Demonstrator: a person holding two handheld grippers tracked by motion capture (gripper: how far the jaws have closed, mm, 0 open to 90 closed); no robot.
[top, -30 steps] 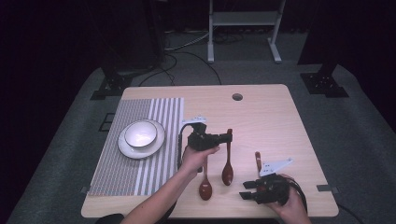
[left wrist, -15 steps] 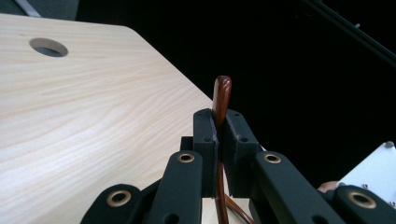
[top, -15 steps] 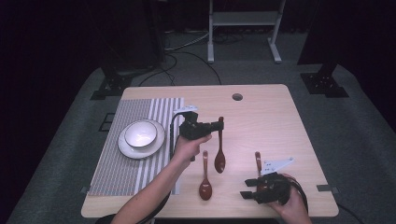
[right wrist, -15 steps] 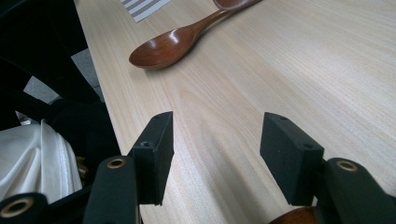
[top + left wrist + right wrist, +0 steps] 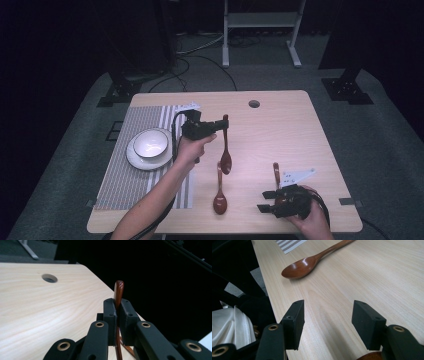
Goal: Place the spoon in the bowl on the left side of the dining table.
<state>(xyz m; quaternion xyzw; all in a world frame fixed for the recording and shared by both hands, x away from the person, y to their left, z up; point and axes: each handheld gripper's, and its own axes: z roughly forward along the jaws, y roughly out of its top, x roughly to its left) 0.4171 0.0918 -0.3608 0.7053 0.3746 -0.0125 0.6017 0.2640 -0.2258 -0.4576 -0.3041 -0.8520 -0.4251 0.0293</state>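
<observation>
I hold a glossy brown wooden spoon [image 5: 225, 147] clamped by its handle in my left gripper [image 5: 218, 126], raised above the pale wooden table [image 5: 290, 135] centre, while my right gripper [image 5: 263, 202] gapes empty at the near edge.

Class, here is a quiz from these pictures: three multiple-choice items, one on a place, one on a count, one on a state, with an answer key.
1. Where does the white bowl stand?
A. on a plate on the striped mat
B. beside the table's hole
C. on the floor

2. How many brown wooden spoons are there?
A. one
B. two
C. three

3. How stands the left gripper?
A. open over the bowl
B. shut on a spoon's handle
C. lying on the table

Key: 1 A, the bowl sits on the plate on the striped mat. 2 C, the held spoon, the lying spoon and the near spoon. 3 B, its jaws pinch the handle in the left gripper view.
</observation>
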